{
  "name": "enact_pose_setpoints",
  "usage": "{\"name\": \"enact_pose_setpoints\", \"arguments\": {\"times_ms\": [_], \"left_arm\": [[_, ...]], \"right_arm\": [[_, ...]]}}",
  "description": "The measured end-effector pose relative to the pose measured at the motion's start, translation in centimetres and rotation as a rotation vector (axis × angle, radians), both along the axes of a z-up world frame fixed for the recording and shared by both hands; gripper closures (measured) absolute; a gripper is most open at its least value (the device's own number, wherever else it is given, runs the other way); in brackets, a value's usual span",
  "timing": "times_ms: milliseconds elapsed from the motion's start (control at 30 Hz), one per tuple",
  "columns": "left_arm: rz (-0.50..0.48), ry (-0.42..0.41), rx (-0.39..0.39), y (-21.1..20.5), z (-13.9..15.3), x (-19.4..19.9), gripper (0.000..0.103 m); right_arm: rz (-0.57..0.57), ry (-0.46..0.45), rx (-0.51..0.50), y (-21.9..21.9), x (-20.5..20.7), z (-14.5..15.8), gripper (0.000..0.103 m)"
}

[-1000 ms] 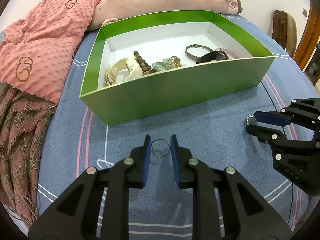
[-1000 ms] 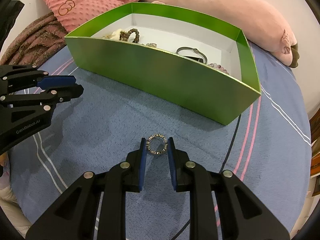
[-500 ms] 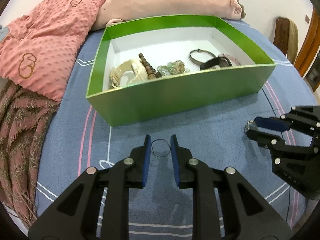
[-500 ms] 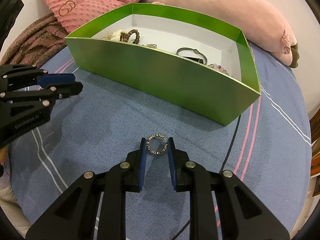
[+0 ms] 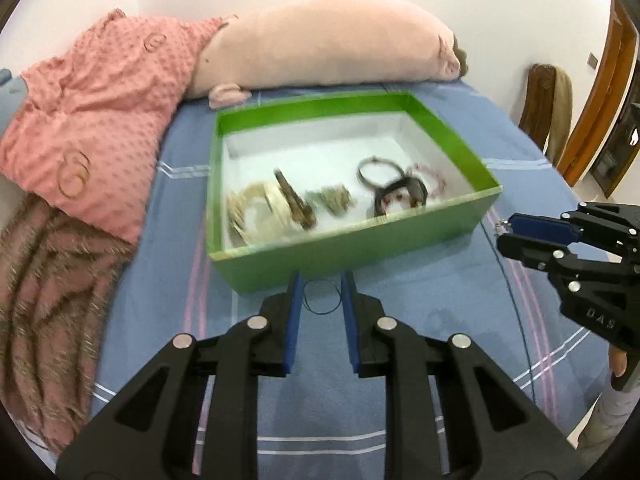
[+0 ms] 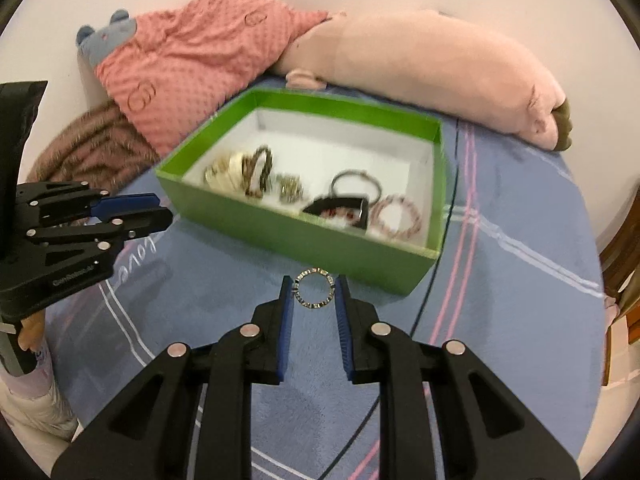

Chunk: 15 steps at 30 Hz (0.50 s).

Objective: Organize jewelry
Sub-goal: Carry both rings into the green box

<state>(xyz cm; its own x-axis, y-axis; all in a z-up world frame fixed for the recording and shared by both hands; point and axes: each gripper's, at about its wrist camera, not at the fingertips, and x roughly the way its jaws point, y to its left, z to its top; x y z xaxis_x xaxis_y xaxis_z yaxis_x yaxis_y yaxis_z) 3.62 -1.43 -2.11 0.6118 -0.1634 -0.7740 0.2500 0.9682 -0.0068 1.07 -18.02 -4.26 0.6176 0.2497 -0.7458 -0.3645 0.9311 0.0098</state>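
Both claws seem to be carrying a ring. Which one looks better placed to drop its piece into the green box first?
Probably the left. The left gripper, pinching a thin dark ring, sits right at the near wall of the green box. The right gripper, with its studded ring, hangs beside the box's corner, slightly farther off.

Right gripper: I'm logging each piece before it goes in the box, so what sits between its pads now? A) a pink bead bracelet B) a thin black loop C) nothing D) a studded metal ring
D: the right gripper pinches a studded metal ring between its blue pads.
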Motion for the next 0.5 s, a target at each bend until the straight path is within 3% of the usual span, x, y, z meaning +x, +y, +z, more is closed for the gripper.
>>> {"name": "enact_pose_setpoints", "arguments": {"times_ms": [233,500], "left_arm": [[0.044,-0.025,-0.078,1.6,3.6,2.5,0.083],[0.092,-0.018,-0.110,-0.3,1.4,6.7,0.083]], "right_arm": [[-0.025,-0.053,0.037,0.1,1.4,4.9,0.082],[-0.054,-0.030,0.095,1.2,5.8,4.2,0.082]]}}
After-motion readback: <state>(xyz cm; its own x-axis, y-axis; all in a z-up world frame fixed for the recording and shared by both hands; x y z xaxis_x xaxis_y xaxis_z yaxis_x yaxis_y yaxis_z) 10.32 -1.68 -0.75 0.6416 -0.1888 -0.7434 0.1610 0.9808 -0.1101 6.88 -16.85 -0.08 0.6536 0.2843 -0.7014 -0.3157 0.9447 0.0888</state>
